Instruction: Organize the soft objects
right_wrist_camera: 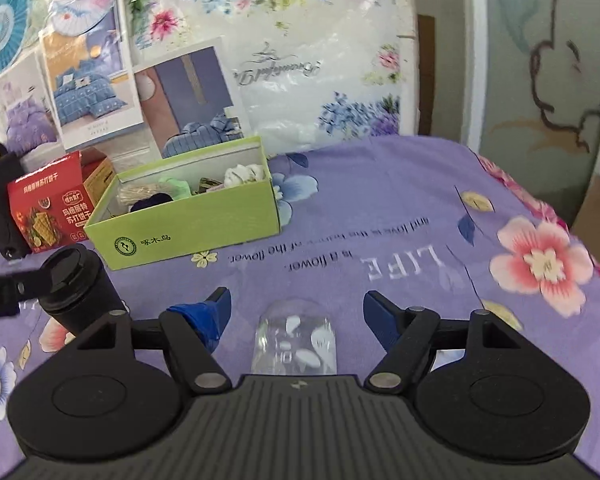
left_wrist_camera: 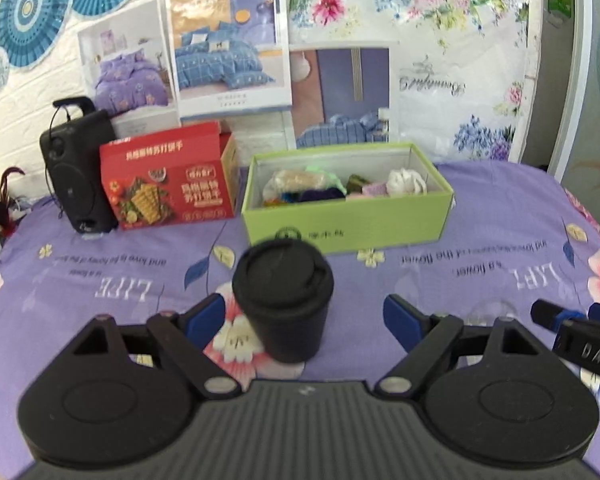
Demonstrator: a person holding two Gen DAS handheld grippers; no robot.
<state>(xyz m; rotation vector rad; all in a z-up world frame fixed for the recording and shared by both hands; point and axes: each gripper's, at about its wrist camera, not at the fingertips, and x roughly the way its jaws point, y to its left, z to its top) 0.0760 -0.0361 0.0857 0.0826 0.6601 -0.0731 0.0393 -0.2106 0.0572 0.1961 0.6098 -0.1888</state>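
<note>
A green open box (left_wrist_camera: 348,220) (right_wrist_camera: 188,224) holds several soft things, among them a white fluffy ball (left_wrist_camera: 406,182) (right_wrist_camera: 242,174) and a dark purple piece (left_wrist_camera: 322,194). My left gripper (left_wrist_camera: 302,316) stands open with a lidded black cup (left_wrist_camera: 283,300) upright between its fingers; the left pad is close to it, the right pad is apart. My right gripper (right_wrist_camera: 298,312) is open around a clear upturned glass (right_wrist_camera: 296,338), with neither pad touching it. The black cup (right_wrist_camera: 80,296) also shows at the left of the right wrist view.
A red biscuit box (left_wrist_camera: 172,184) and a black speaker (left_wrist_camera: 78,172) stand left of the green box. Everything rests on a purple flowered sheet (right_wrist_camera: 400,220). Posters and a plastic-wrapped floral package (left_wrist_camera: 440,60) line the back wall. The sheet drops off at the right edge.
</note>
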